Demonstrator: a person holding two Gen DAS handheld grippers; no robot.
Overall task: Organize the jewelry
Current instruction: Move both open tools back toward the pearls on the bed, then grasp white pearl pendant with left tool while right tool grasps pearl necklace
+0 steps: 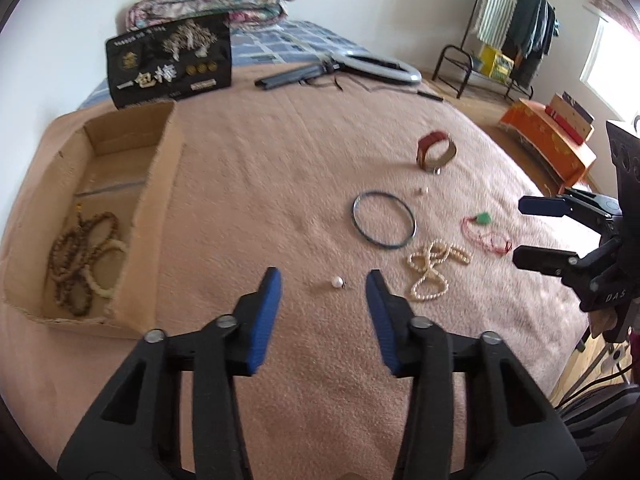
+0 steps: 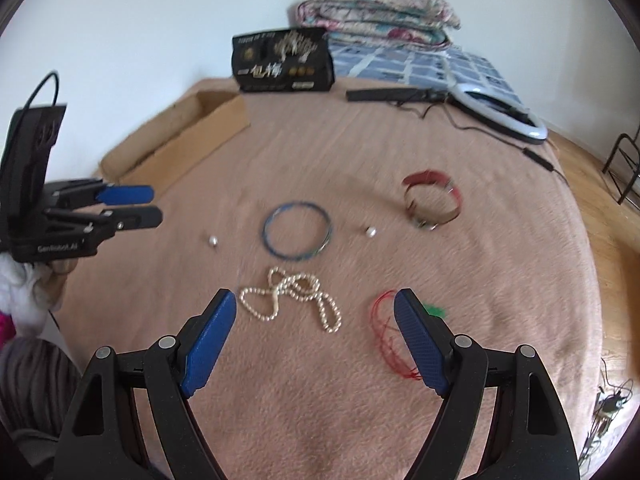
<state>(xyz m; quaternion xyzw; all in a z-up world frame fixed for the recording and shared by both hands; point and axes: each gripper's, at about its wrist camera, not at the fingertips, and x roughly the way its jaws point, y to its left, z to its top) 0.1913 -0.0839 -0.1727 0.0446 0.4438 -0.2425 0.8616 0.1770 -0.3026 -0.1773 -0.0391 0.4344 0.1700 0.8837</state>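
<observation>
Left wrist view shows us partway: bead bracelets [image 1: 86, 258] lie in the cardboard box [image 1: 160, 184] far left, six pieces remain on the bed [image 1: 280, 168], loose pearl [image 1: 337, 282] between our empty, part-open left tongs [image 1: 324, 276], right tongs [image 2: 316, 300] wide, empty.

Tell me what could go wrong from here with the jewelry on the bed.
1. The single pearl ahead of the left tongs is small and round; closing on it may squirt it away across the blanket.
2. The red cord lies under a right tongs finger and could snag.
3. The pearl necklace lies in loops; lifting one strand may tangle it.
</observation>
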